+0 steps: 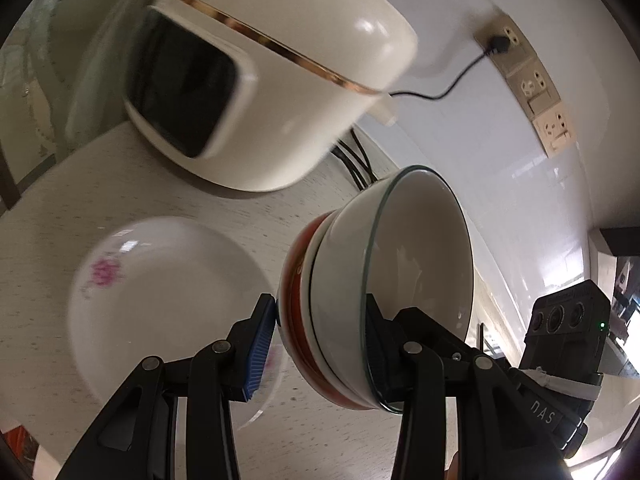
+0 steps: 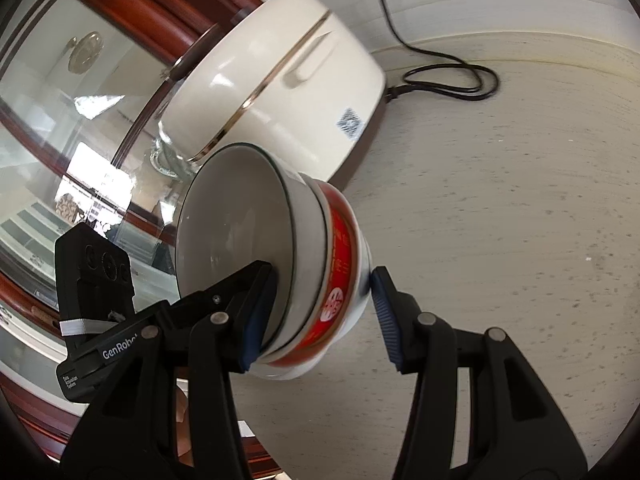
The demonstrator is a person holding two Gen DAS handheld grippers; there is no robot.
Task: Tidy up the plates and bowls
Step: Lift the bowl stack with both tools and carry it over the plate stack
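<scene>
Indoors, speckled countertop (image 2: 500, 208), white wall (image 1: 440, 20)

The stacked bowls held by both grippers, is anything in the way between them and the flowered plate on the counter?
Nothing visible is. The bowl stack, pinched by the left gripper and the right gripper, hangs beside the flowered plate with only bare counter between. The rice cooker sits farther back.
</scene>
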